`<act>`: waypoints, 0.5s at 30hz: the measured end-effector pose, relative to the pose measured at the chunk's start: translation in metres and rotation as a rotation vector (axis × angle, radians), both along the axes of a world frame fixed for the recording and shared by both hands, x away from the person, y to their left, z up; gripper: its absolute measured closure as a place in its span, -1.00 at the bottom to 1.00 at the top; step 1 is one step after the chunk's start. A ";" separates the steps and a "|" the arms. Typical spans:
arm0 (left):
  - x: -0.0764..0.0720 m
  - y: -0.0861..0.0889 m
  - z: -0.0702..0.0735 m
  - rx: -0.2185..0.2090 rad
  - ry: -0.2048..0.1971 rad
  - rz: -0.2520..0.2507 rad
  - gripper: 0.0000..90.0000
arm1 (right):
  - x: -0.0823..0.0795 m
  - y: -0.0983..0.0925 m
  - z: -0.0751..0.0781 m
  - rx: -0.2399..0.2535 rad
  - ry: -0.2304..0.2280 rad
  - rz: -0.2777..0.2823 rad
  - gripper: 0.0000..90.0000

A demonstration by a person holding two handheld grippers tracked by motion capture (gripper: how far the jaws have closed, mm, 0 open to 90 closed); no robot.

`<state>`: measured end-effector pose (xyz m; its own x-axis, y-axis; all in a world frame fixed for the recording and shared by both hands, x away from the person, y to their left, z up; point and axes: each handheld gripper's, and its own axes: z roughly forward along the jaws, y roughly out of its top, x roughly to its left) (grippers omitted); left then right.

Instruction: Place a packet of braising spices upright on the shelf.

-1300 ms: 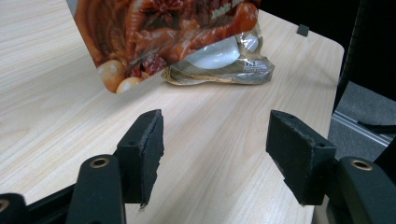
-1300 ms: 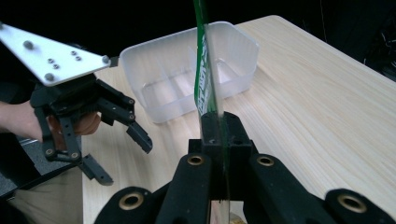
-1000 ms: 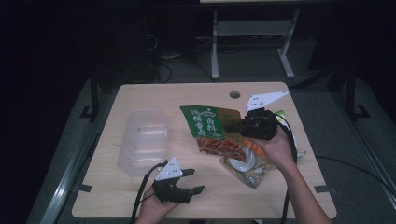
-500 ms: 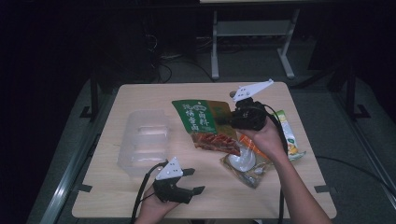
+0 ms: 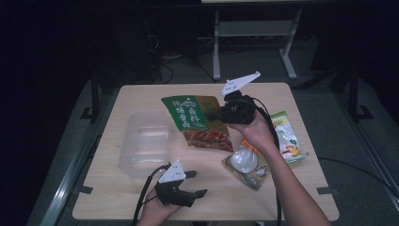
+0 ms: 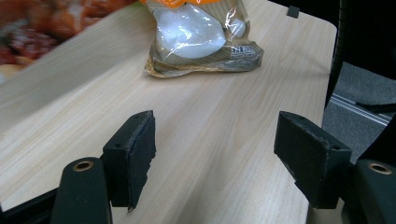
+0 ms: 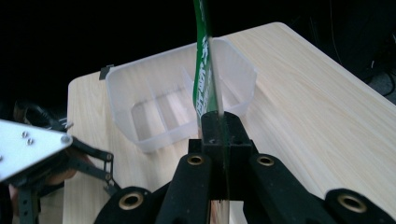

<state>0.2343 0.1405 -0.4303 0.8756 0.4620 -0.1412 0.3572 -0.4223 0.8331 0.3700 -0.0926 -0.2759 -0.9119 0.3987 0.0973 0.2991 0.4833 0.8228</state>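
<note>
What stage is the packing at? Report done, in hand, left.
Done: nothing, judging by the bin, which looks empty. In hand: the right gripper is shut on the green packet, which is lifted between the bin and the other packets. Left, likely: the bun packet and the pale packet lie on the table; the left gripper is open.

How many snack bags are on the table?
3: a green snack bag held up by the right hand-held gripper, a clear bag with a white bun in front, and a green-and-white bag at the right.

Red snack pack [image 6: 32, 28] blurred and cut off at frame edge, orange wrapper [image 5: 248, 143] mostly hidden under wrist
</note>
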 end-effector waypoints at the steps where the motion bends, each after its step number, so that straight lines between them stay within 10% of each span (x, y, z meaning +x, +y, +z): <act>1: 0.000 0.000 0.000 -0.002 -0.001 -0.001 -0.36 | 0.002 0.002 0.000 0.002 -0.006 0.002 1.00; 15: 0.000 0.000 0.000 -0.004 -0.003 -0.004 -0.37 | 0.020 0.032 0.005 0.013 -0.001 0.030 0.99</act>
<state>0.2340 0.1408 -0.4304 0.8776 0.4583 -0.1405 0.3531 -0.4200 0.8360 0.3895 -0.0607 -0.2705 -0.9235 0.3701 0.1011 0.2838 0.4815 0.8293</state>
